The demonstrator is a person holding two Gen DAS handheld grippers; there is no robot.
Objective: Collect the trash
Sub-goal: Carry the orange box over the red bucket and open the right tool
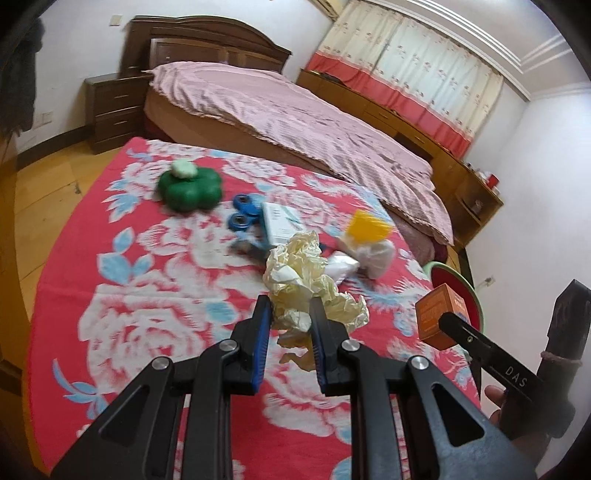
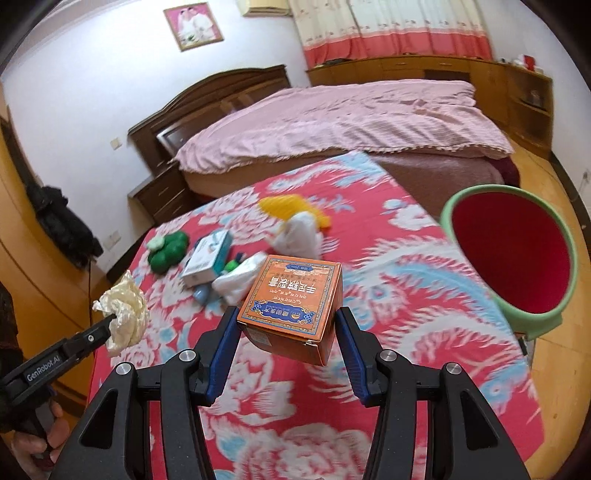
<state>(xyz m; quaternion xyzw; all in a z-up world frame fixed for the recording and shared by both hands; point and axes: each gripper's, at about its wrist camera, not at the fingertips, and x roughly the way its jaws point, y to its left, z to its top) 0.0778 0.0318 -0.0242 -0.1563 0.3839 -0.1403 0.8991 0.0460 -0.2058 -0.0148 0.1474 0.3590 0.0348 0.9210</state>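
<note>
Place: bedroom in a home
Bed: dark wooden headboard [image 2: 207, 99], pink striped bedspread [image 1: 295, 114]
Bedside: dark wooden nightstand with drawers [image 1: 114, 107]
Window side: cream floral curtain with red hem [image 1: 413, 62], low light-wood cabinets [image 2: 424, 70]
Wall: framed portrait picture [image 2: 194, 24]
Floor: yellow wood boards [image 1: 44, 184]
Work surface: red floral blanket [image 2: 388, 258]

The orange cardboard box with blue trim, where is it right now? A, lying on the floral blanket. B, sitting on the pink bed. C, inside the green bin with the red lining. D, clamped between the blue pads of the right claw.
D: the orange cardboard box sits lifted between the blue pads of the right claw, above the floral blanket and short of the green bin.
</note>
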